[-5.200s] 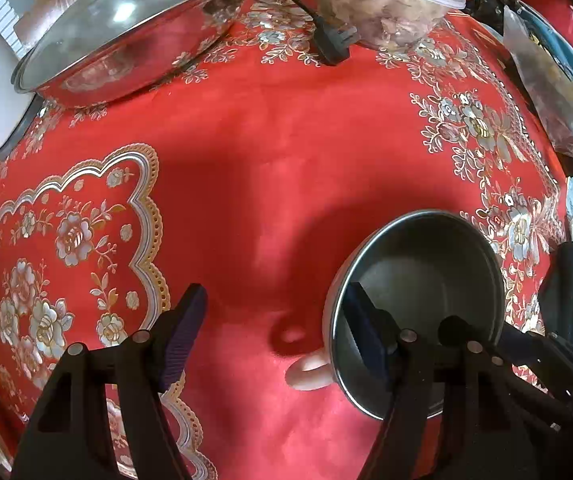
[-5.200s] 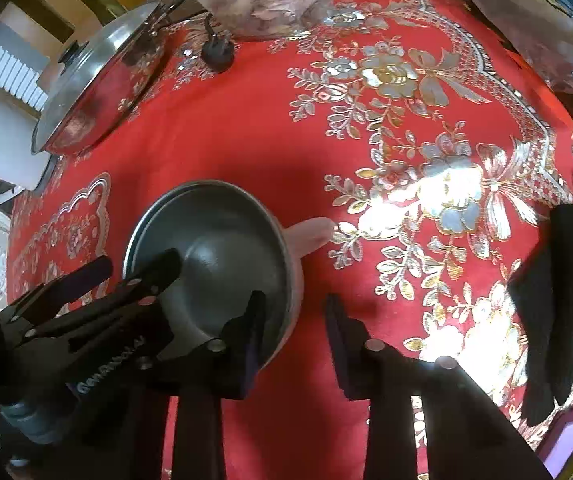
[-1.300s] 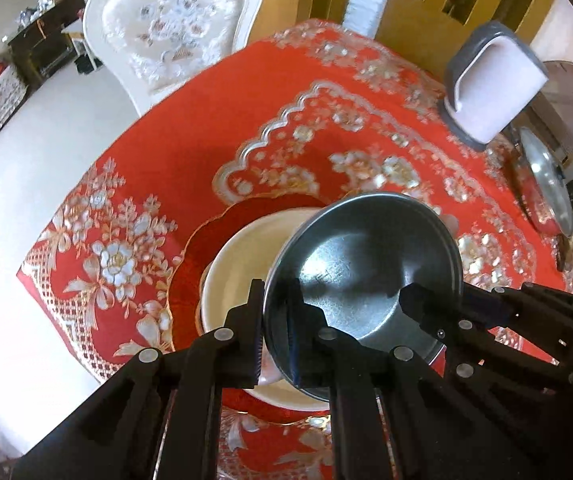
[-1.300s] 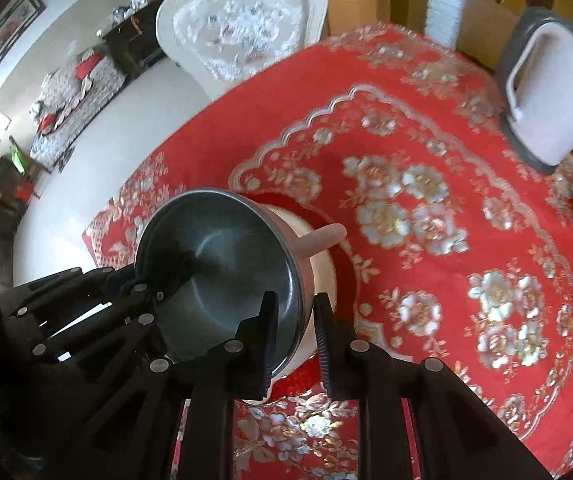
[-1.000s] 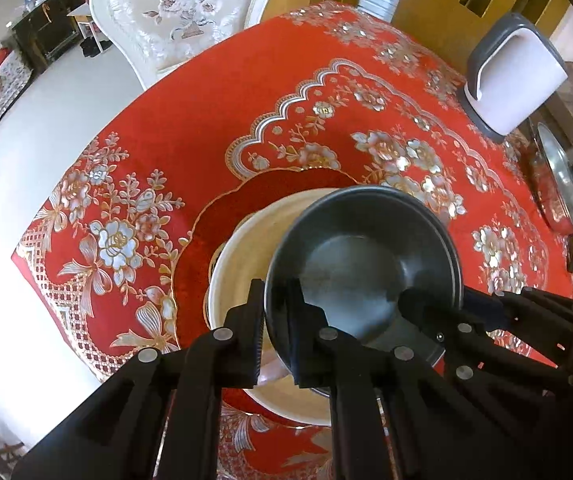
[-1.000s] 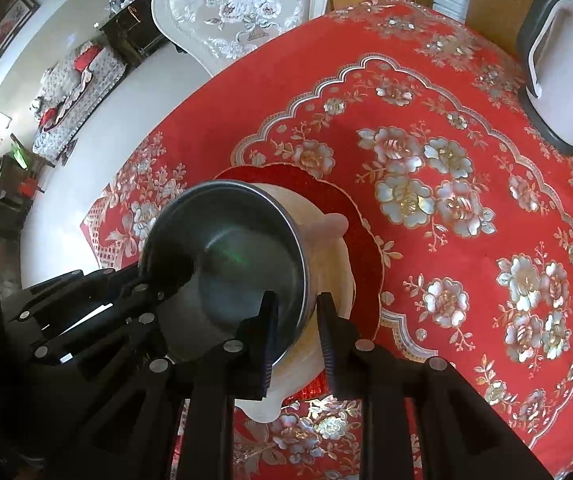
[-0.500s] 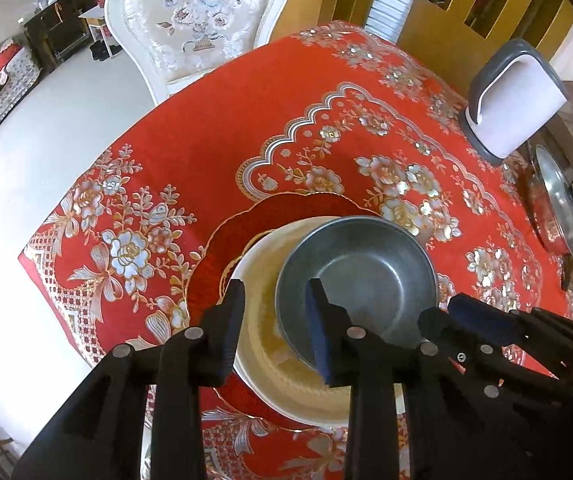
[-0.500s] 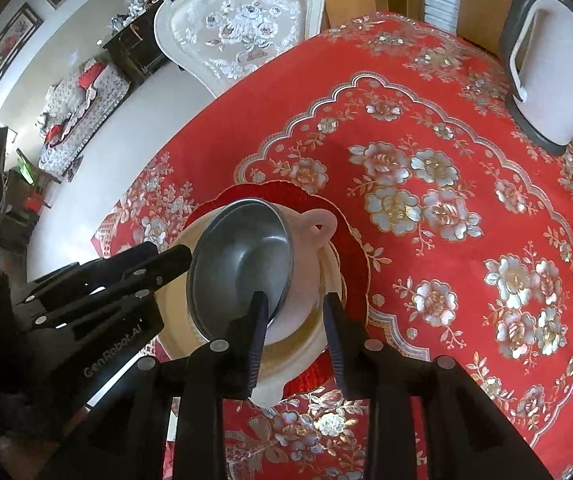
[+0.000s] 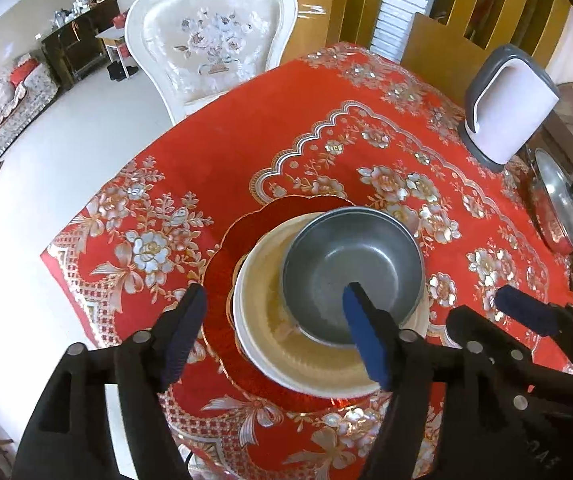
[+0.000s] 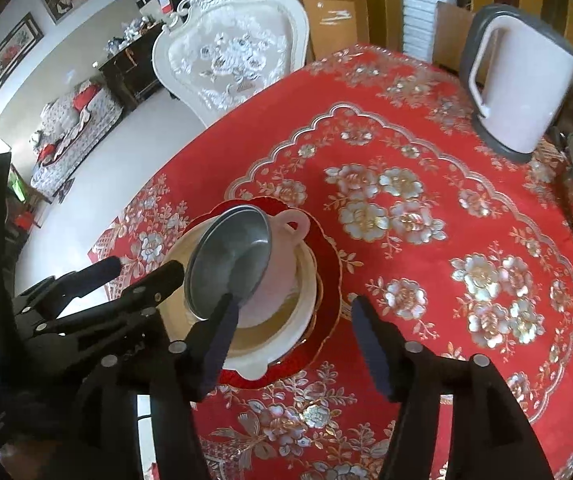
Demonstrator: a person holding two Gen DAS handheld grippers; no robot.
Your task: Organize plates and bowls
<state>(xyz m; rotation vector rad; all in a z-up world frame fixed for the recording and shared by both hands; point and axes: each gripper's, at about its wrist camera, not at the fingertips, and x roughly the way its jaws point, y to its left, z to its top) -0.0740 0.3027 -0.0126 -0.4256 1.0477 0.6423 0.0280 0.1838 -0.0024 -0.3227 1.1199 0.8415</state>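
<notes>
A steel-lined bowl (image 9: 354,272) with a pink outside and a small pink handle (image 10: 294,224) rests in a cream plate (image 9: 270,320), which lies on a scalloped red plate (image 9: 222,276). The bowl (image 10: 230,264) sits off centre and looks slightly tilted. My left gripper (image 9: 274,332) is open above the stack, its right finger hanging over the bowl's near rim without gripping it. My right gripper (image 10: 296,336) is open too, its left finger in front of the bowl and the cream plate (image 10: 306,280). Nothing lies between either pair of fingers.
The stack sits near the edge of a red flowered tablecloth (image 9: 386,120). A white kettle (image 10: 522,80) stands at the back right, beside a steel pan with a lid (image 9: 558,200). A white upholstered chair (image 9: 214,40) stands behind the table, with open floor to the left.
Both grippers held the bowl's rim a second ago. They have set it in the cream plate, opened wide, let go and drawn back a little.
</notes>
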